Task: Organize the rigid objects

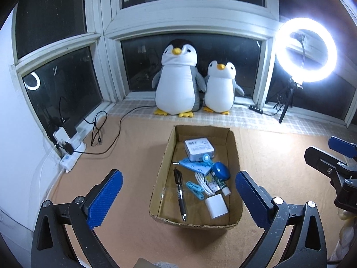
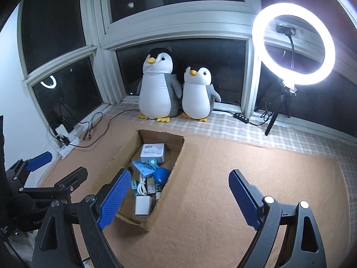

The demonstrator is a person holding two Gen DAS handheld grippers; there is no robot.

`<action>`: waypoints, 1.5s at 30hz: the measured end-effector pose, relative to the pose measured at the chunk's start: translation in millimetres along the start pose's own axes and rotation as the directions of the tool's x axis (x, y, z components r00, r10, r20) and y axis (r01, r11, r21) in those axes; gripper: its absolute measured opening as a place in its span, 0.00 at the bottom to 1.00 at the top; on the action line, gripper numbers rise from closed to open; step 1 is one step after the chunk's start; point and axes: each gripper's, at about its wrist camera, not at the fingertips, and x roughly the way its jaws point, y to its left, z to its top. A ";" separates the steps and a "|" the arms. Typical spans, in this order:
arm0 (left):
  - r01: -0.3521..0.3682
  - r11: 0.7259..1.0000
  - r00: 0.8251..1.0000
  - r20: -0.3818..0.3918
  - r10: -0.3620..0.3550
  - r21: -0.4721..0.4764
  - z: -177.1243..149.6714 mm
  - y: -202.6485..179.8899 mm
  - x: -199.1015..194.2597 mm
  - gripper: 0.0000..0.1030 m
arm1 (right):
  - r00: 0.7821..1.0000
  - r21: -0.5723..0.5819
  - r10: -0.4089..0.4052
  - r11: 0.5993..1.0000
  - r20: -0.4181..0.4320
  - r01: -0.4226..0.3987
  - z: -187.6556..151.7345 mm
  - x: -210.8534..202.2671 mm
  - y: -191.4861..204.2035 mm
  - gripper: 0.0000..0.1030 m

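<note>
Hovering with both the left gripper [image 1: 178,197] and right gripper [image 2: 179,197] spread wide and empty, you risk snagging the cardboard box [image 1: 236,154] wall when reaching in.

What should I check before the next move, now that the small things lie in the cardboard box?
1. Left gripper empty, fingers wide apart: ok.
2. Right gripper empty, fingers wide apart: ok.
3. Box upright on the mat: ok.
4. Pen, charger, cable and white case inside the box: ok.
5. No loose items on the mat around the box: ok in the part shown; beyond the views, cannot tell.
6. Penguins and ring light clear of the box: ok.
</note>
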 end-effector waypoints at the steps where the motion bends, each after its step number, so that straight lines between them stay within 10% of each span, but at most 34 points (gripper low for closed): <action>1: -0.004 1.000 1.000 -0.006 0.004 -0.001 -0.5 0.5 3.5 1.00 | 1.000 -0.001 -0.005 1.000 -0.003 0.005 -0.7 2.0 0.6 0.85; 45: -0.012 1.000 0.999 -0.040 0.012 0.007 -0.9 -3.8 28.6 1.00 | 0.998 0.029 -0.007 1.000 -0.060 0.009 -9.3 24.6 -3.3 0.85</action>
